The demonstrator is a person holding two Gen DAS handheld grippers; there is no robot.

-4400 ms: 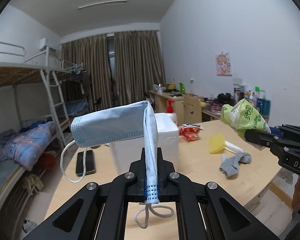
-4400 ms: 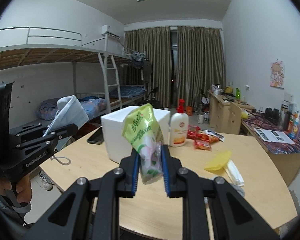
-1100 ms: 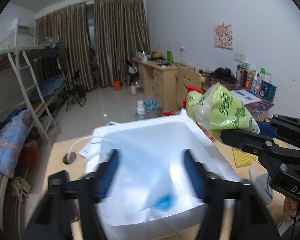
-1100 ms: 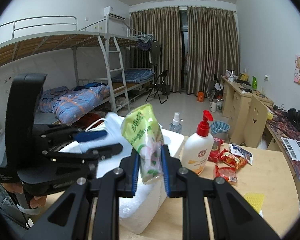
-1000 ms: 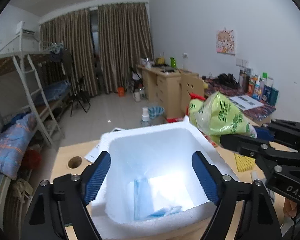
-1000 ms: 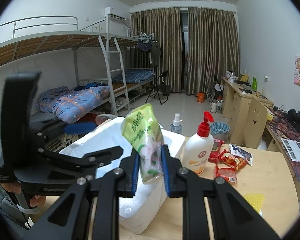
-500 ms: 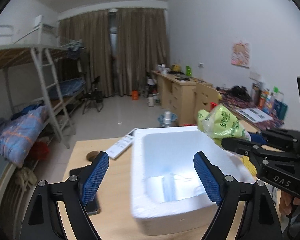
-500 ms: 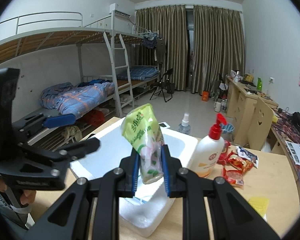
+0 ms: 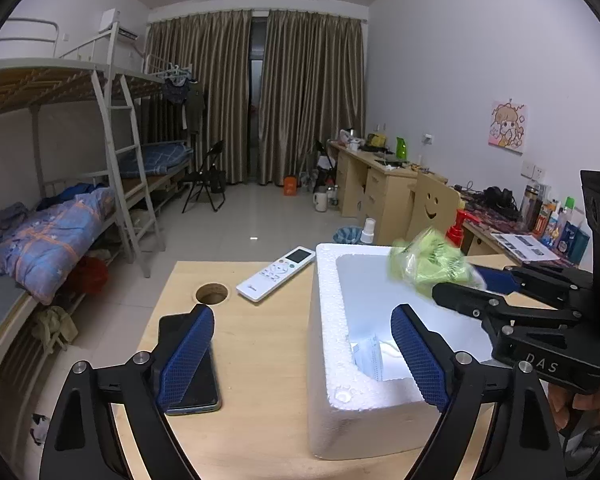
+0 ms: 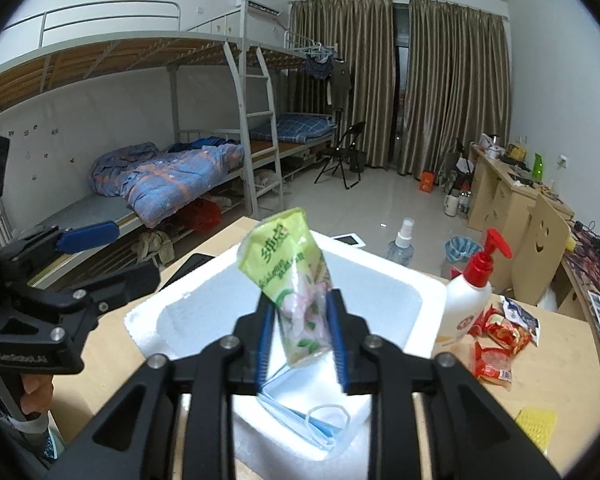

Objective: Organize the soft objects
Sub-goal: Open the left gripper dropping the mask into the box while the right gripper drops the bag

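A white foam box [image 9: 328,320] stands on the wooden table, and a blue face mask [image 9: 370,356] lies on its floor. My left gripper [image 9: 302,360] is open and empty, straddling the box's left wall. In the right wrist view, my right gripper [image 10: 300,344] hovers over the foam box [image 10: 380,272] with its jaws opening. A green tissue pack [image 10: 296,280] stands tilted between the pads, loose, with a gap at the left pad. The mask [image 10: 300,420] shows below it. From the left wrist view the pack [image 9: 428,266] is blurred above the box, at the right gripper [image 9: 480,284] tips.
A black phone [image 9: 192,380], a white remote [image 9: 276,274] and a round cable hole [image 9: 212,292] lie left of the box. A red-pump lotion bottle [image 10: 472,300], red snack packets [image 10: 496,340] and a yellow sponge [image 10: 536,420] sit to its right.
The left gripper dropped the mask into the box and drew back to the left, empty. The right gripper carried the tissue pack over the box, and its jaws have parted around it.
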